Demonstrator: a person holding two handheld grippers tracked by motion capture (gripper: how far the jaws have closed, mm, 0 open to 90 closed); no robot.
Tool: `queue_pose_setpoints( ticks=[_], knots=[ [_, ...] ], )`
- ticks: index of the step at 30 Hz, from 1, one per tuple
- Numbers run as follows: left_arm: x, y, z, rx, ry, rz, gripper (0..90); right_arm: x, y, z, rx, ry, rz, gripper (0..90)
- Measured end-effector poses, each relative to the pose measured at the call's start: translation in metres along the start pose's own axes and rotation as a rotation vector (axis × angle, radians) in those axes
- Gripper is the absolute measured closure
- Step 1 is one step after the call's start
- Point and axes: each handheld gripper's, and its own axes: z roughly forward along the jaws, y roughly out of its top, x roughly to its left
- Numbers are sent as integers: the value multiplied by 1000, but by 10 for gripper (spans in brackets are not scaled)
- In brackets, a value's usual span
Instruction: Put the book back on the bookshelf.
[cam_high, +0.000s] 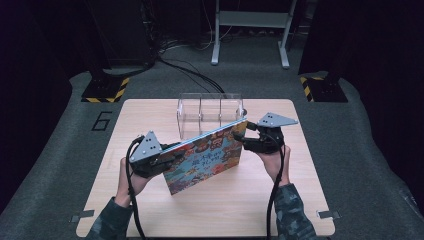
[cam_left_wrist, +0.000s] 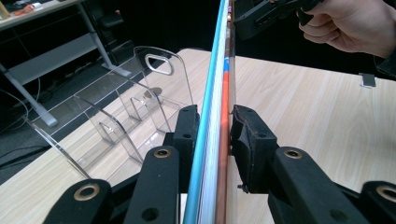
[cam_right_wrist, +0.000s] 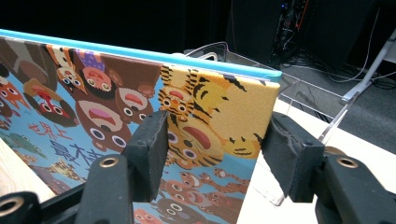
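Left gripper view: left claw jaws pressed onto both faces of the picture book, pinching it edge-on; blue cover edge against one pad, orange edge against the other. Book runs straight away from the camera, up to the right claw and the hand gripping it at the far end. Clear acrylic divider rack sits beside the book on the wooden worktop.

Right gripper view: right claw spread wide, jaws straddling the book's corner; one jaw in front of the animal-print cover, the other off past the book's side edge. Contact with the cover cannot be told. Acrylic rack behind the book.

High view: book held tilted above the worktop, lower corner near or touching the surface, cannot tell which. Left claw at its left end, right claw at its upper right corner. Rack just behind the book, toward the far edge.
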Motion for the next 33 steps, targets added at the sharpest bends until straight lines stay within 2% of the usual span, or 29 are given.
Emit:
queue_pose_setpoints(
  ticks=[2,3,7,8,9,10,11,13,14,15,16,17,18,19,20,21,24,27,30,31,32,33],
  knots=[
    [2,6,2,49,-24,1,715,0,0,0,1,2,5,419],
    [4,9,3,70,-20,9,713,0,0,0,1,4,6,422],
    [10,17,6,91,-66,0,716,-2,0,-1,-3,2,14,439],
    [11,17,5,79,-69,-12,716,-2,0,-1,-4,2,17,441],
    [13,18,6,90,-94,-17,711,-2,0,-1,-7,3,14,442],
    [14,18,6,99,-101,-15,702,-2,-1,-1,-9,2,19,442],
    [13,18,7,99,-94,-5,689,-2,-1,-1,-9,2,19,442],
    [13,18,10,131,-137,56,659,-2,-1,-1,-9,2,20,441],
    [12,18,12,156,-99,60,644,-2,-1,-1,-10,3,20,441],
    [12,18,13,169,-96,46,645,-2,-1,-2,-10,5,21,441],
    [14,17,14,163,-134,36,645,-2,-1,-2,-10,6,21,442],
    [15,17,16,151,-144,5,646,-2,-1,-3,-12,6,23,441],
    [14,16,16,151,-125,9,658,-2,-2,-3,-13,4,30,441],
    [15,17,17,171,-111,40,664,-2,-2,-3,-14,5,28,441],
    [14,18,18,171,-105,22,655,-1,-2,-4,-11,5,30,440],
    [14,19,19,186,-121,23,682,-2,-2,-3,-15,3,27,441],
    [13,22,23,222,-132,60,732,-1,-1,-3,-8,-1,31,439],
    [13,23,25,230,-140,58,753,-1,-1,-2,-6,-4,32,430],
    [15,23,26,221,-165,44,768,-1,-1,-3,-6,4,42,409],
    [16,23,26,227,-169,47,771,-1,-1,-3,-4,8,45,389],
    [16,23,26,224,-170,35,777,0,-2,-4,-2,6,49,318],
    [17,23,26,229,-172,34,778,-1,-4,-6,-10,7,51,293]
  ],
)
